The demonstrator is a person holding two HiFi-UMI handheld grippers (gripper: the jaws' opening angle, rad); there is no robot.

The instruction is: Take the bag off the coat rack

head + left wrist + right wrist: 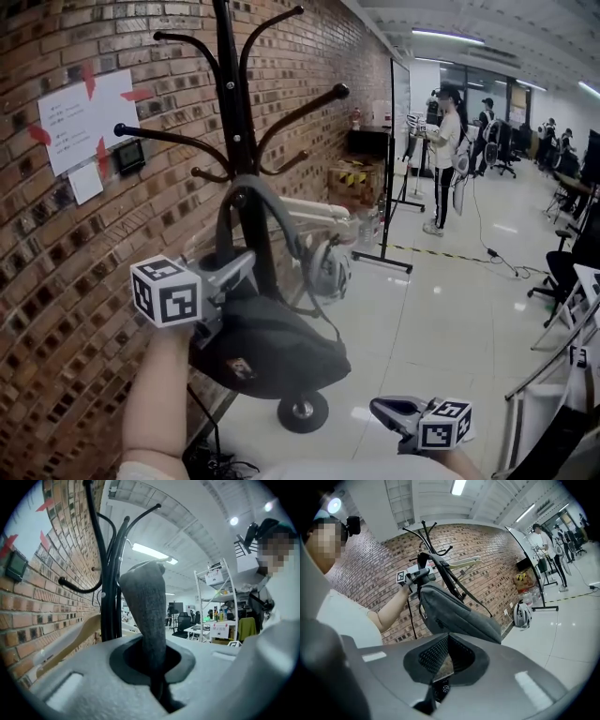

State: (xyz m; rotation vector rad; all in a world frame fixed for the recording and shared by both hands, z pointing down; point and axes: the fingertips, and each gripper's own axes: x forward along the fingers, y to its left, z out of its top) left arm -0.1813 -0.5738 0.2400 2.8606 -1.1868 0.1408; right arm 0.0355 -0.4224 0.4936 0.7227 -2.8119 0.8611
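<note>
Left gripper (234, 269) is clenched on the bag's grey strap (146, 611); the left gripper view shows the webbing pinched right between the pads. The grip is high on the strap, probably so the loop can be lifted up and over a hook instead of dragging the body sideways. The bag (272, 352) hangs below that grip, against the pole of the coat rack (232, 103), low down and well under the upper arms. The strap loop runs up to the lower hooks (214, 177). Can't tell from these angles whether it rests on one or the gripper already carries the weight.

Right gripper (382, 407) is held low and well apart from the bag, near the person's waist. Its jaws are together with nothing between them, so it is spare for now, likely on standby to support the bag's underside.

The bag is the only container. It is dark grey, closed, sagging and rounded at the bottom, so it likely holds something, but the contents are not visible.

Judged stage: strap grasped, lift-off not yet done.
</note>
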